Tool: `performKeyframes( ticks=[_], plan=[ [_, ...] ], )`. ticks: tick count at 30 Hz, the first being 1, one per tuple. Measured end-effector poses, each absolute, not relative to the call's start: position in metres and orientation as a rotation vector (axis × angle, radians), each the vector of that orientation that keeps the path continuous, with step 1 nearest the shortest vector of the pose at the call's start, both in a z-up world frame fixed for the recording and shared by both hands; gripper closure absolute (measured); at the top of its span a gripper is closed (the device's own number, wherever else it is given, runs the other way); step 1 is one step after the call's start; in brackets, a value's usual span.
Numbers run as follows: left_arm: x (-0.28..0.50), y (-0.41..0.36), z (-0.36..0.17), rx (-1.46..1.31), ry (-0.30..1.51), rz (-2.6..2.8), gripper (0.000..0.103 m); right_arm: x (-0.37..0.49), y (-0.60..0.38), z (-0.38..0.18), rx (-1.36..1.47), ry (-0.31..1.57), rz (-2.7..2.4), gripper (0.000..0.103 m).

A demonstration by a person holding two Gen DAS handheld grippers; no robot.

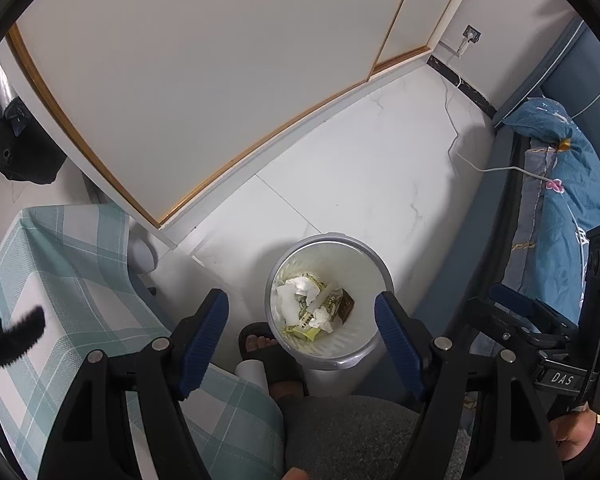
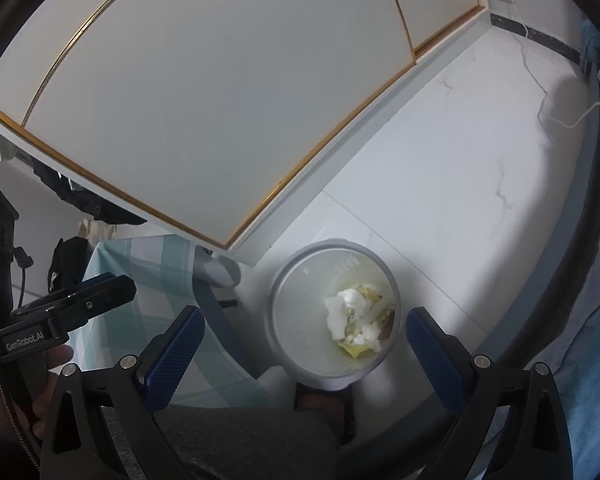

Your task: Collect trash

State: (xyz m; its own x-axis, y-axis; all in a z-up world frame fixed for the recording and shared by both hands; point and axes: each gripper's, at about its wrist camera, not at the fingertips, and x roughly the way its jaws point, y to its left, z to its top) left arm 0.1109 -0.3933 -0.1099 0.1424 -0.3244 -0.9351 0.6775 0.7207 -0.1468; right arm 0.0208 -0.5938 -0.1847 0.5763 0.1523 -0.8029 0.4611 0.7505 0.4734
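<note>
Two claws, left claw [image 1: 302, 312] and right claw [image 2: 304, 330], spread, empty; one bin [image 1: 364, 354].

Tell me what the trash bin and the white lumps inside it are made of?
The trash bin looks like smooth, pale plastic: its thin wall lets light through and its grey rim shines slightly. The white lumps seem to be crumpled tissue paper, soft, matte and wrinkled.
</note>
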Motion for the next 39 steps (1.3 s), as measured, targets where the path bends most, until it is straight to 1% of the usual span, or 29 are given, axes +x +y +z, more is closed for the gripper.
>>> performKeyframes(
  ticks=[39],
  plan=[
    [0.1112, -0.3902, -0.1044, 0.317, 1.247, -0.721, 0.03, 0.0207, -0.5963, -0.1822, 0.728, 0.939, -0.204, 0.001]
  ],
)
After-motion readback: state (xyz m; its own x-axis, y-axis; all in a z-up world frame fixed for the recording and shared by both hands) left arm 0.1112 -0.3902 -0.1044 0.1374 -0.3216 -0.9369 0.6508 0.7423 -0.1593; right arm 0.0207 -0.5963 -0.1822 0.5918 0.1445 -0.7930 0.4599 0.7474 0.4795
